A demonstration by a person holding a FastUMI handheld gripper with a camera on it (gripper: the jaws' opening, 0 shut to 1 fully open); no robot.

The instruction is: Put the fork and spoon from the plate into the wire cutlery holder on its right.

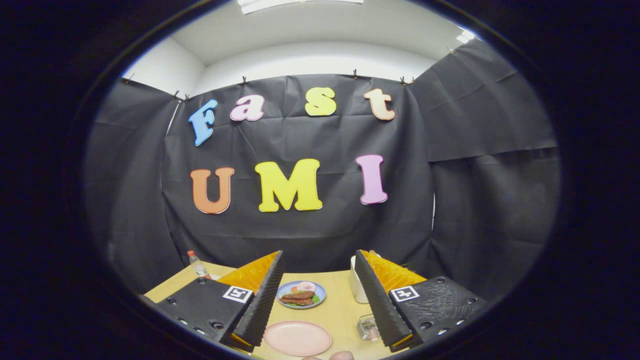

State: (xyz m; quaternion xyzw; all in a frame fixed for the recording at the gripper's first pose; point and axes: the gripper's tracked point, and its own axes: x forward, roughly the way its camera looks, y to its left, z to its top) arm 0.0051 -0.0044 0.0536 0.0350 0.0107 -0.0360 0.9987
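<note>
The gripper hangs wide open and empty above the table, the pink plate between its fingers and the holder just right, though fork and spoon are too small to tell, so a blind descent risks missing them.

A pale pink round plate lay flat on the wooden table, near the viewer, between the tool's two wide-spread fingers. Its surface looked bare; no fork or spoon could be made out on it. To its right, touching the right finger's inner edge, stood a small holder, too blurred to make out clearly.
</note>
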